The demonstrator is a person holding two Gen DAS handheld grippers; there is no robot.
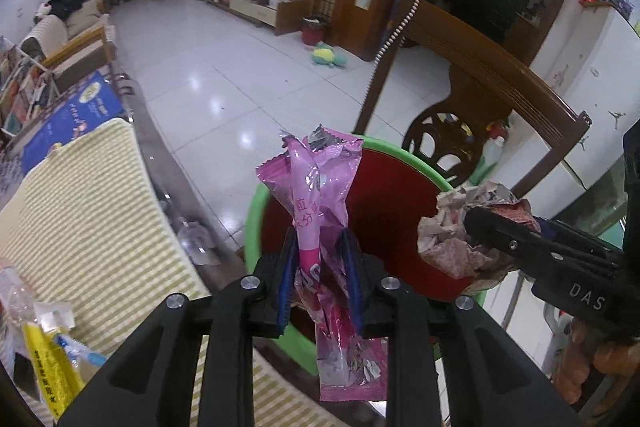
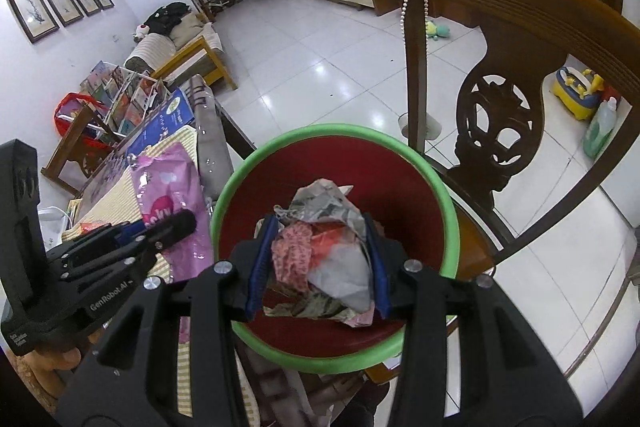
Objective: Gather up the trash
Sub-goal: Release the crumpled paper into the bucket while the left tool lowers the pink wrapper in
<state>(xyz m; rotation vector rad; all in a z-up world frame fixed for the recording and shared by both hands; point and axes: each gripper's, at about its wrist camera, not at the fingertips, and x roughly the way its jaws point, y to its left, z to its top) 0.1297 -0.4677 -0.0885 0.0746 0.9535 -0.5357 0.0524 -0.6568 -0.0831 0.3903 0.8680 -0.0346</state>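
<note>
A pink plastic wrapper (image 1: 320, 195) stands upright between the blue pads of my left gripper (image 1: 320, 251), which is shut on it at the near rim of a green-rimmed bin with a red inside (image 1: 384, 145). The right wrist view shows the same wrapper (image 2: 168, 187) and left gripper (image 2: 160, 227) to the left of the bin (image 2: 320, 129). My right gripper (image 2: 320, 223) is shut on a crumpled wad of printed paper (image 2: 320, 259) and holds it over the bin's opening. From the left wrist view, that wad (image 1: 452, 235) and the right gripper (image 1: 476, 219) are at the bin's right side.
The bin sits on a carved wooden chair (image 2: 500, 131) beside a table with a yellow striped cloth (image 1: 100, 207). On the cloth lie a yellow packet (image 1: 48, 367), a clear plastic bottle (image 1: 12, 291) and a blue book (image 1: 72, 115). White tiled floor lies beyond.
</note>
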